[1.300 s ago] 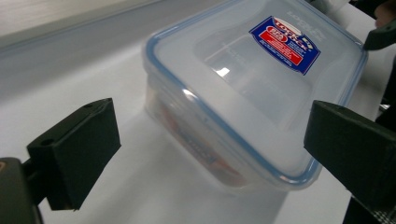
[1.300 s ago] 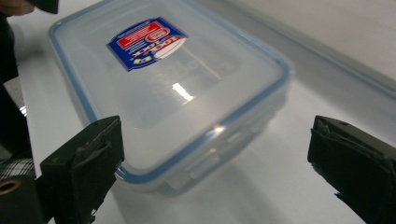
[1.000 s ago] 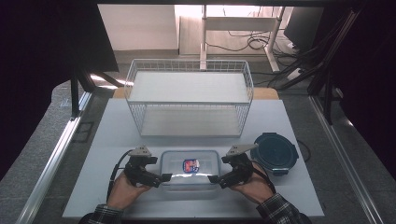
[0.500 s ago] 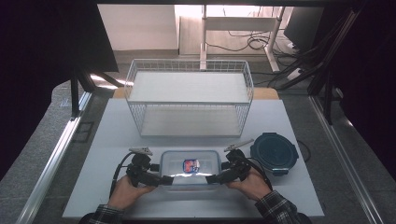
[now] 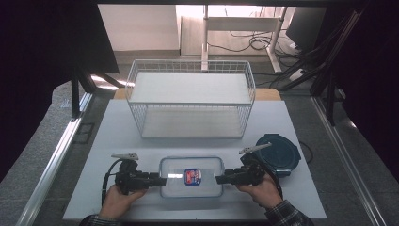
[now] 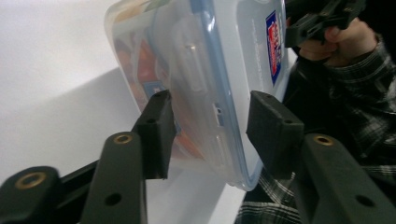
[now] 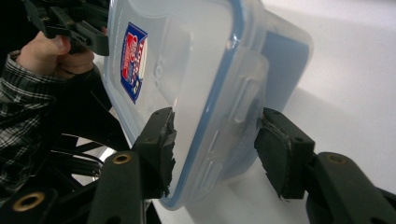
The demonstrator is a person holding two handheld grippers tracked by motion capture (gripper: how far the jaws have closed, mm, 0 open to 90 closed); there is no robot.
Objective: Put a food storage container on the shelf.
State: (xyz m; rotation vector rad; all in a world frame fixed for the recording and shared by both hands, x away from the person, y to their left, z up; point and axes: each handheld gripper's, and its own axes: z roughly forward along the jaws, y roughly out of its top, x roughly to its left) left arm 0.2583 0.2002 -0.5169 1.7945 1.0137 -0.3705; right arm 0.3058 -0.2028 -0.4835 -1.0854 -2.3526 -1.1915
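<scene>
A clear lidded plastic container [image 5: 190,176] with a blue seal and a red-and-blue sticker sits front and centre on the white table. My left gripper [image 5: 162,180] holds its left end and my right gripper [image 5: 219,179] its right end. Seen from the left gripper view, the left gripper [image 6: 210,112] has its jaws above and below the container [image 6: 201,70], pressed on lid and base around a side latch. The right gripper [image 7: 215,135] clamps the container [image 7: 187,70] the same way in the right gripper view. Orange contents show through the wall.
A white wire basket [image 5: 190,101] stands at the back centre of the table [image 5: 117,136]. A dark blue round lid [image 5: 278,154] lies right of my right hand. The table's front edge runs just under both hands.
Both hands have slid slightly toward the front edge while staying at the container's ends. The container has hardly shifted.
</scene>
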